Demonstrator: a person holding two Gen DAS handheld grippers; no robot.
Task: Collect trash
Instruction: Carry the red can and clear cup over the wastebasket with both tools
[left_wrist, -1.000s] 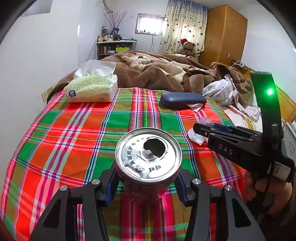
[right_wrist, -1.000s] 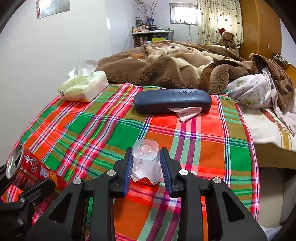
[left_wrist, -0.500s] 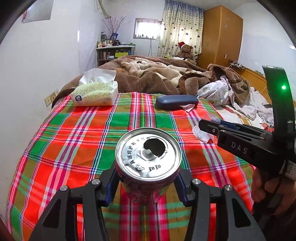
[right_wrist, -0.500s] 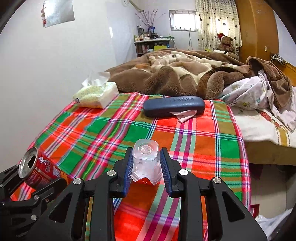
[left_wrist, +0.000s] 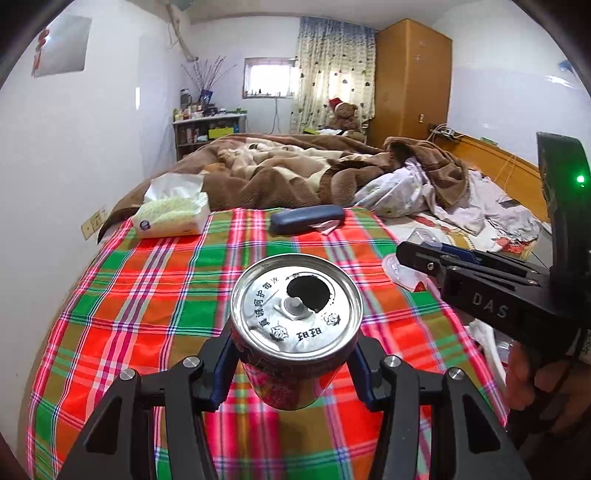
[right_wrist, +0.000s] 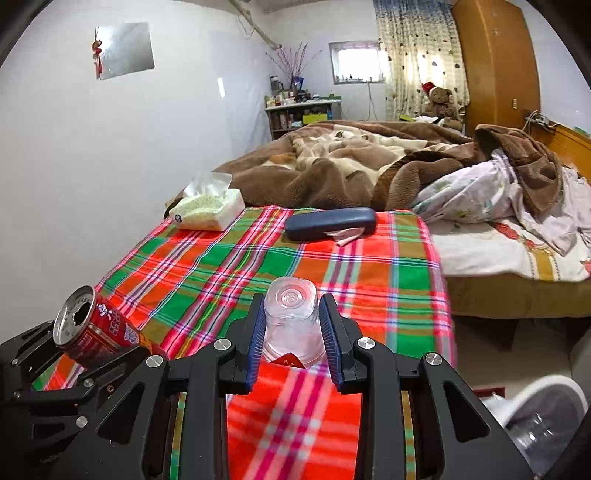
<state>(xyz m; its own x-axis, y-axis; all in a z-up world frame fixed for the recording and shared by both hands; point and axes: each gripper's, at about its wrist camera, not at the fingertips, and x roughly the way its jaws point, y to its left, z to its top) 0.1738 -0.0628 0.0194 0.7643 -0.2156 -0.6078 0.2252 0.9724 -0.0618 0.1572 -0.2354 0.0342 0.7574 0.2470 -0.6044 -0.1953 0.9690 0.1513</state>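
Red can (left_wrist: 295, 332) clamped in left gripper (left_wrist: 293, 363), clear plastic cup (right_wrist: 291, 325) pinched in right gripper (right_wrist: 291, 339)

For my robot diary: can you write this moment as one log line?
left gripper: holds opened red can | right gripper: holds clear plastic cup | plaid cloth below

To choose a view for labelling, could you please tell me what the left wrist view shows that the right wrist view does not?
Only the left wrist view shows the can lid head-on, with its opening, and the hand holding the right tool. Only the right wrist view shows the clear plastic cup squarely between its pads, and a white bin on the floor. Both show the tissue box, dark case and plaid cloth.
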